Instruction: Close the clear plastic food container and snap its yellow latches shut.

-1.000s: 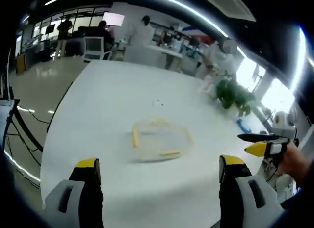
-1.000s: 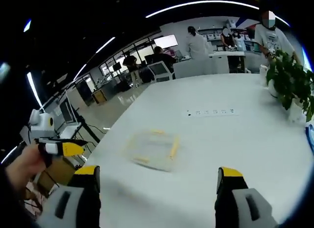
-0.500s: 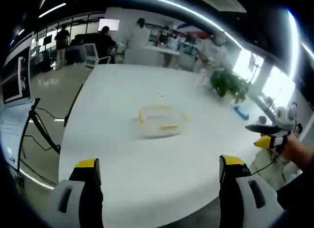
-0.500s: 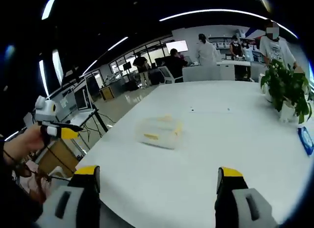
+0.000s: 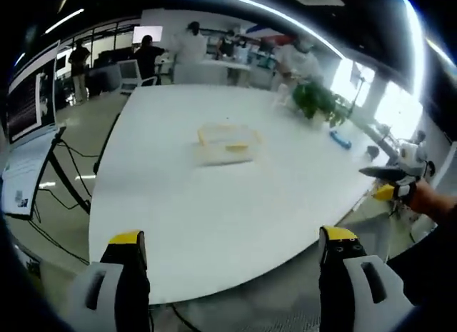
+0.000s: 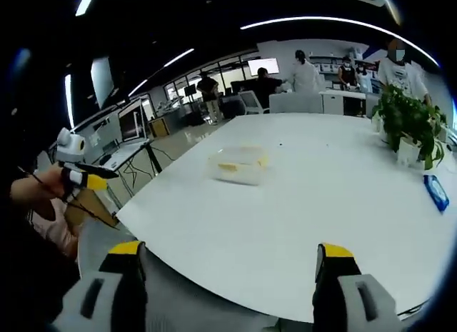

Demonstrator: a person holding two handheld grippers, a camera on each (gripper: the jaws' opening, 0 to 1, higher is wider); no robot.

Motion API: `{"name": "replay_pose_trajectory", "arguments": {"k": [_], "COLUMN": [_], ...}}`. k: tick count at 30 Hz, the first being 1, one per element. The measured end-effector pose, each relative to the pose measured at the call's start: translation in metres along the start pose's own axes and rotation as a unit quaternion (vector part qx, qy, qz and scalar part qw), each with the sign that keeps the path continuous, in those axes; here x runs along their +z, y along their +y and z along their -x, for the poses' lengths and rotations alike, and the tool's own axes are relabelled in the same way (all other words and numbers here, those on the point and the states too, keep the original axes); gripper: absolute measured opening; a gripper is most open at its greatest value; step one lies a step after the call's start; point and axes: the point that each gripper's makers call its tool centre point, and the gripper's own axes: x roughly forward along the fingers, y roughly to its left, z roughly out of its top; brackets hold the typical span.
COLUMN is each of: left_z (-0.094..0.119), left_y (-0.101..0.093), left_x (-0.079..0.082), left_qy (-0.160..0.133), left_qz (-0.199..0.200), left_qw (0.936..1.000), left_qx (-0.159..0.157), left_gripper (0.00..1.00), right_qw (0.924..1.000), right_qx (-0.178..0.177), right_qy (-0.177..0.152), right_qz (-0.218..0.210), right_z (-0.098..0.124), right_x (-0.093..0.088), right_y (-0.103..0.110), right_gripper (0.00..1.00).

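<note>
Out past the near edge of the white desk, I hold my left claw and right claw spread, gripping nothing. The clear container with yellow latches sits toward the middle of the desk, well apart from both claws.

— Was there anything to read?
— No; the monitor at the side showed lines of writing too small to make out; the wall screen far behind the table was bright and blank; nothing else carried a legible label.
</note>
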Motion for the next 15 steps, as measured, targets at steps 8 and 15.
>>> {"name": "replay_pose_trajectory", "arguments": {"k": [8,15], "left_z": [0.016,0.023], "left_y": [0.002,0.009], "left_x": [-0.016,-0.022], "left_qy": [-0.015,-0.012], "left_qz": [0.021,0.043], "left_qw": [0.9997,0.9989], "left_qx": [0.006,0.012], "left_gripper": [0.99,0.99], "right_qw": [0.9999,0.9999], "right_qx": [0.012,0.007], "right_qy": [-0.004,-0.006], "right_qz": [-0.001,-0.004], "right_z": [0.011,0.011], "right_x": [-0.005,-0.004], "right_y": [0.013,0.012], "right_gripper": [1.00,1.00]}}
